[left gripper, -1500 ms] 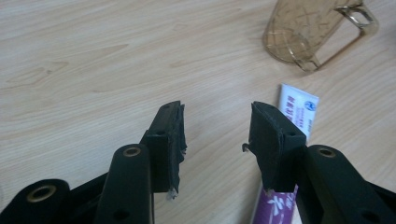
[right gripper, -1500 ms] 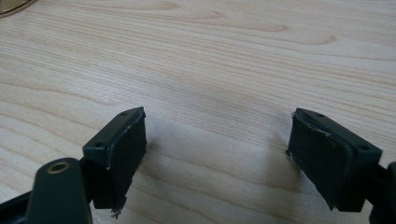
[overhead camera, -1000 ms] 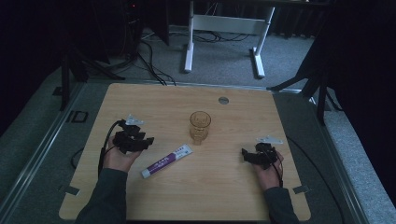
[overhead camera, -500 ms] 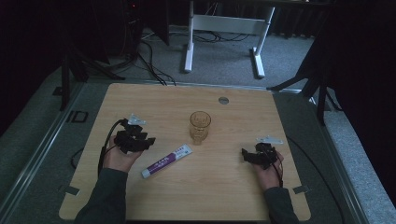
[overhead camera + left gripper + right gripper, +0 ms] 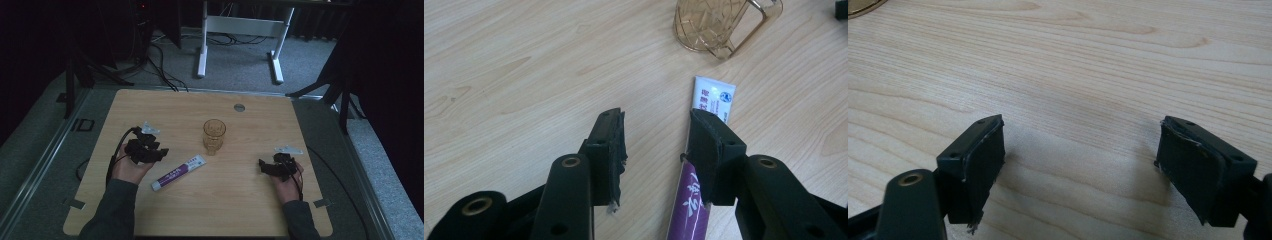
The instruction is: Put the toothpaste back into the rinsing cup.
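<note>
A clear amber cup stands mid-table. A white and purple toothpaste tube lies slanted just in front of it. My left gripper sits left of the tube. In the left gripper view it is open and its jaws have just been opening. The gap between them holds bare wood. The tube runs under the right-hand jaw, with the cup beyond it. My right gripper rests near the table's right side. Its jaws stand wide open over bare wood.
The wooden table has a round grommet near its far edge. A white desk frame and loose cables are on the floor behind. A cable trails from the left gripper.
The left gripper has edged slightly to the right, toward the tube. The right hand, the cup and the tube have stayed where they were.
</note>
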### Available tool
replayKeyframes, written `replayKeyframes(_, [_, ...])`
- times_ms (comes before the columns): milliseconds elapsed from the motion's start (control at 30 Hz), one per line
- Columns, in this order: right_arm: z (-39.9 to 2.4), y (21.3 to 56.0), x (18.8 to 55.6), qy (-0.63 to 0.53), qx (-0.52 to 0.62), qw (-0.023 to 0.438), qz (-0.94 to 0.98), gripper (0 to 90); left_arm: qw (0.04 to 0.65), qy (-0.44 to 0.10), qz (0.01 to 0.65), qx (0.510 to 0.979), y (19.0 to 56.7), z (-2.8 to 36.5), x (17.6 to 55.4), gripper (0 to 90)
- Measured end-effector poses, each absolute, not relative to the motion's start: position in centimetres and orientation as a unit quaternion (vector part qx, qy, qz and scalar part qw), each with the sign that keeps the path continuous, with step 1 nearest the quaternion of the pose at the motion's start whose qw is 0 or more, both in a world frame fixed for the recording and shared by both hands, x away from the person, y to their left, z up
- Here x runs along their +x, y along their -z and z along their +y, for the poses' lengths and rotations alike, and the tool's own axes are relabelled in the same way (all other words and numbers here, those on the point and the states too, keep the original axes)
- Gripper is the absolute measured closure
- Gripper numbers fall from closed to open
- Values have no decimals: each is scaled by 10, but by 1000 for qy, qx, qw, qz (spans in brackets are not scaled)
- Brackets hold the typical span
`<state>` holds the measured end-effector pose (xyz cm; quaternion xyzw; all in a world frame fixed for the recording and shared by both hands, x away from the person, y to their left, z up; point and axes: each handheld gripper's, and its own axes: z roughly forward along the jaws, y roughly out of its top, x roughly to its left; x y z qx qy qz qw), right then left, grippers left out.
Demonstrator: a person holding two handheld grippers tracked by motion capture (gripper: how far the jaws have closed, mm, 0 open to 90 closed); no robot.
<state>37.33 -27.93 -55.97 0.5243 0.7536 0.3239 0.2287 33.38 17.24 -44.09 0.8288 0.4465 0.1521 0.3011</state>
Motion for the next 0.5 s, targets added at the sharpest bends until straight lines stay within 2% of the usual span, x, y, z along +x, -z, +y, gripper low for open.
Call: replayKeyframes(500, [-279,560,373,-324,525,229,754,189,290,-151,438,837,434,170,335,574])
